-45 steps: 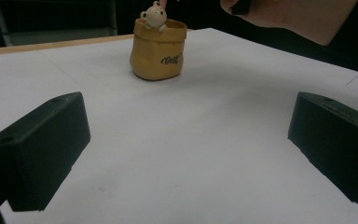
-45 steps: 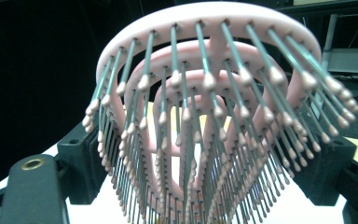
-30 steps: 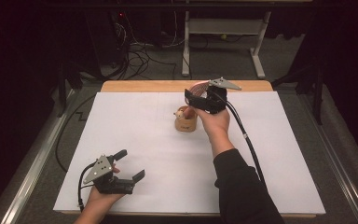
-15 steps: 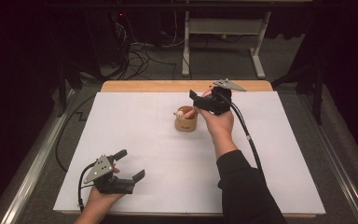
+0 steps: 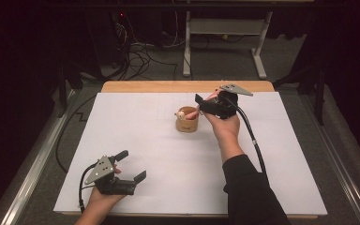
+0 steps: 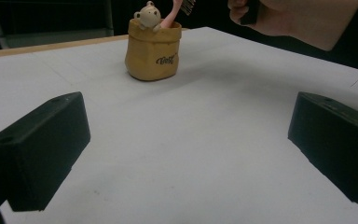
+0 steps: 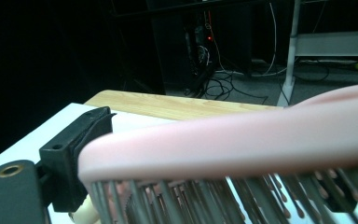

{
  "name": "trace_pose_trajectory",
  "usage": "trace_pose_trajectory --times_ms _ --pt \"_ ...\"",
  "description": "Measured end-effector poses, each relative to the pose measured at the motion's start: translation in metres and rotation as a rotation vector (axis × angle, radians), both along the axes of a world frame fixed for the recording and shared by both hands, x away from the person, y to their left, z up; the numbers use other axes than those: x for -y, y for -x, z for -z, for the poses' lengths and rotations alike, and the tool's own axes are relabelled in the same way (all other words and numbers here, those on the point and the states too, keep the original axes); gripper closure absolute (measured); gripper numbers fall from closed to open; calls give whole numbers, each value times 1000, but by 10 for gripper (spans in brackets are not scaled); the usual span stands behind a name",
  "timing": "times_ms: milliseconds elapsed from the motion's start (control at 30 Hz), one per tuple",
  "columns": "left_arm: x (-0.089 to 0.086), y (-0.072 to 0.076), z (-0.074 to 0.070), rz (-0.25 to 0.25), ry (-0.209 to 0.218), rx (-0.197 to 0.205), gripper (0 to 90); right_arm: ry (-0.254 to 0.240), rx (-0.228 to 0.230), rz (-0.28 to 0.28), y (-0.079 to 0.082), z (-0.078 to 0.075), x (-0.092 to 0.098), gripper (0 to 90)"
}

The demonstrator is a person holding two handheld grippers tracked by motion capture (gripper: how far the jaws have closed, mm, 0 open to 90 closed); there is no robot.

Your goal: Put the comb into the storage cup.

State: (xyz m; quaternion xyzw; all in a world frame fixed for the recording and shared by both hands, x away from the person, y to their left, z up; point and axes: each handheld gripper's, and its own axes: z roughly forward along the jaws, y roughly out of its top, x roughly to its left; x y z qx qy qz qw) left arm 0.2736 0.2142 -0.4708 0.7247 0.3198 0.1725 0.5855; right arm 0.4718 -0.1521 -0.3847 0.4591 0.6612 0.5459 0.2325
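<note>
One tan bear cup [image 5: 187, 123] holds one pink hairbrush [image 7: 242, 140]; the right gripper [image 5: 202, 106], jaws just widening, straddles it; the left gripper [image 5: 132, 165] gapes empty.

- From high above the near edge, we look forward and down over the whole white worktop [image 5: 136, 140].
- The left gripper view sits low, just above the worktop, facing along it toward the tan pot [image 6: 152, 46], which the high view shares.
- The right gripper view is pressed close against a pink brush [image 7: 242, 140], facing the floor beyond.
</note>
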Motion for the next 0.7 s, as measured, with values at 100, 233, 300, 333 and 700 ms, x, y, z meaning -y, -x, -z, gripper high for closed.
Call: trace_pose_trajectory --times_ms 100,233,300,333,700 --pt "0 0 0 1 -5 2 0 0 2 2 1 1 3 108" --pt "0 0 0 1 -10 3 0 -4 -2 0 2 2 6 98" --pt "1 0 0 1 -14 4 0 -3 2 -1 3 3 8 94" --pt "1 0 0 1 -14 4 0 -1 2 -2 3 3 8 93" --pt "1 0 0 2 -13 4 0 32 -10 -7 6 6 11 47"
